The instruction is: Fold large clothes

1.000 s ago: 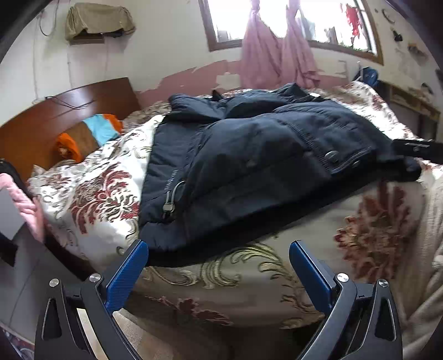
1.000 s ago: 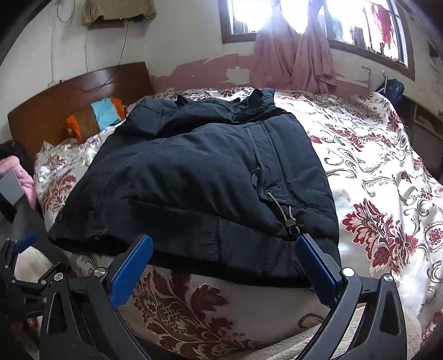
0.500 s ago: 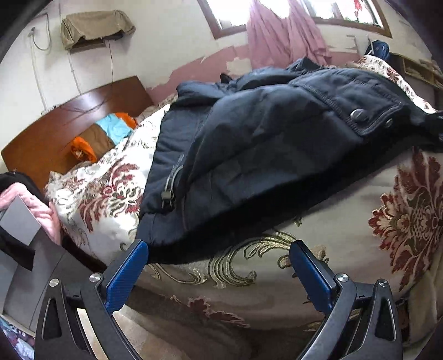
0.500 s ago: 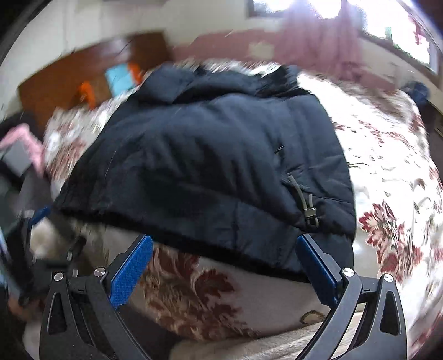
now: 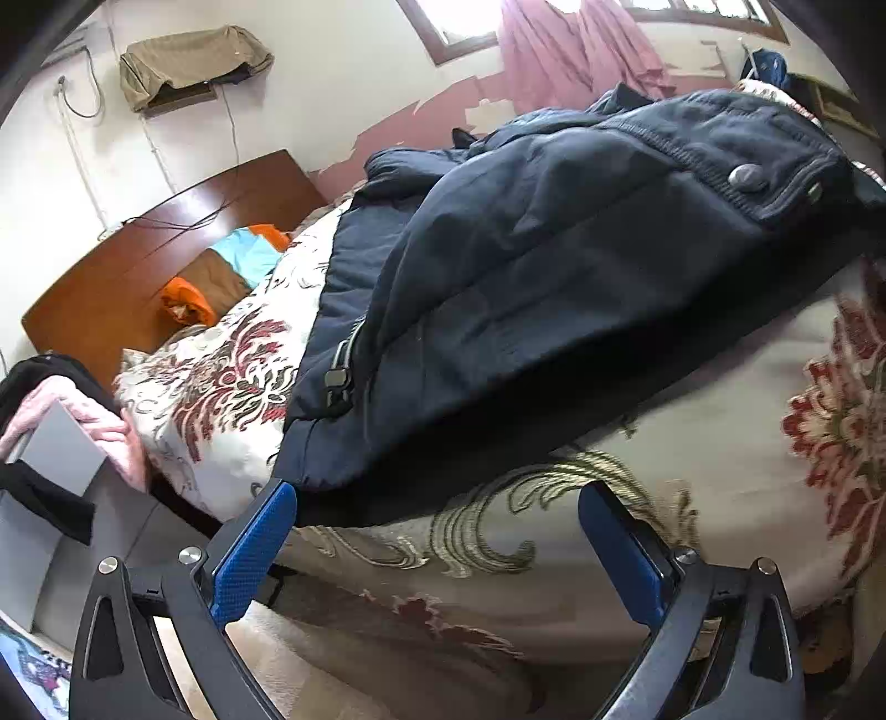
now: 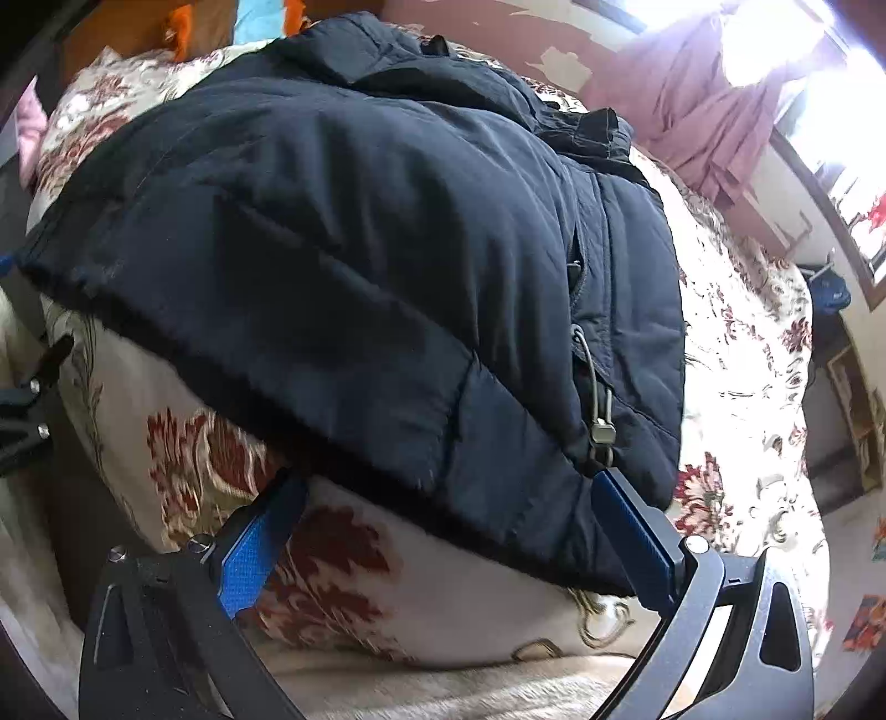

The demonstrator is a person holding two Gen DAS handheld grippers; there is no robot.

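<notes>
- Large dark navy padded jacket spread flat on a cream bedspread printed with dark red flowers and olive-gold scrolls, hem running along the near edge of the bed
- Left gripper of black plastic with blue textured finger pads low at the bed's near edge, fingers spread wide with nothing between them; tip of the left-hand pad just at the jacket's hem corner, contact not clear
- Right gripper of the same black frame and blue pads also spread wide, empty, right up against the hem; tips of both pads at the hem's lower edge, whether touching cannot be told
- Grey elastic drawcord with a toggle hanging at the jacket's hem just above the right-hand pad in the right wrist view
- Second cord stopper, black, near the hem's corner in the left wrist view
- Round silver snap button on a stitched flap at the jacket's far right in the left wrist view
- Part of the left gripper's black frame at the left edge of the right wrist view
- Curved brown wooden headboard behind the bed, with an orange, brown and turquoise pillow against it
- Pink curtains tied at a bright window on the far wall
- Pink fluffy cloth and a grey flat box left of the bed
</notes>
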